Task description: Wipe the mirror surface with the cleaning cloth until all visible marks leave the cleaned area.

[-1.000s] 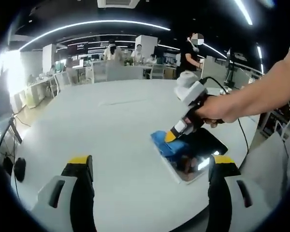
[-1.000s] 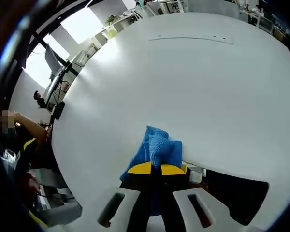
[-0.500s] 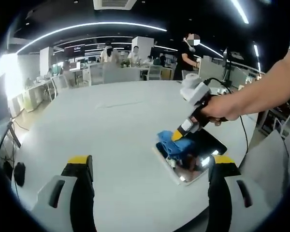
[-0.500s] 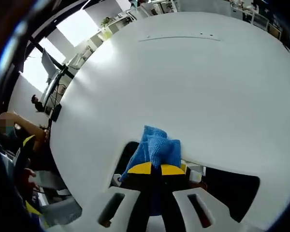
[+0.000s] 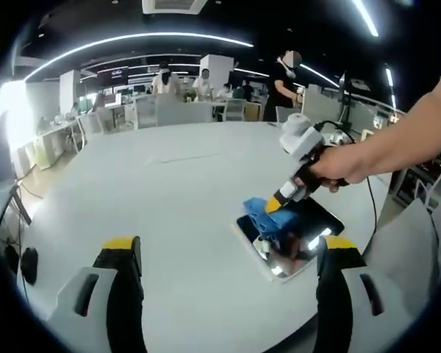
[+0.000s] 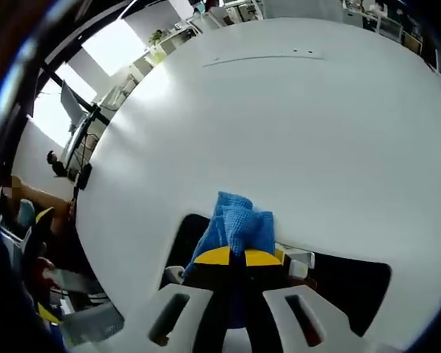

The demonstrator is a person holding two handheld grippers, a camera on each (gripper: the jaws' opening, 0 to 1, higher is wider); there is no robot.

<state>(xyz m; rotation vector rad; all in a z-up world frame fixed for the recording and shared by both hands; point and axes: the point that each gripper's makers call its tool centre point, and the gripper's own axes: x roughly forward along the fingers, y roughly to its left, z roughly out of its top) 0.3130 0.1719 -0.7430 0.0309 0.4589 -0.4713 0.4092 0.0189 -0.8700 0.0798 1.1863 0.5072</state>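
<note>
White round table under me, big open office w/ ceiling strip lights behind. Nearest in the left gripper view: my left gripper, jaws spread wide w/ nothing between them, hanging above the table edge and touching nothing. I judge I'm parking it clear so it doesn't block the wipe and the mirror stays in sight.

Just past it, on the right of that view: the mirror, flat on the table near the rim, dark glass throwing back the ceiling lights. My right gripper comes down onto it at a slant, my hand on the handle, w/ the blue cleaning cloth bunched at its tip and pressed on the mirror's far-left part. Slanted hold looks meant to push the wad down into the glass, not skim over it.

Right gripper view: jaws closed tight on the cleaning cloth, wad sticking out past the yellow tips, dark mirror showing both sides of the jaws. Can't make out any marks on the glass at this res, so can't say how much is left; the near part looks not yet covered.

Far side: desks and chairs, a few ppl standing.
</note>
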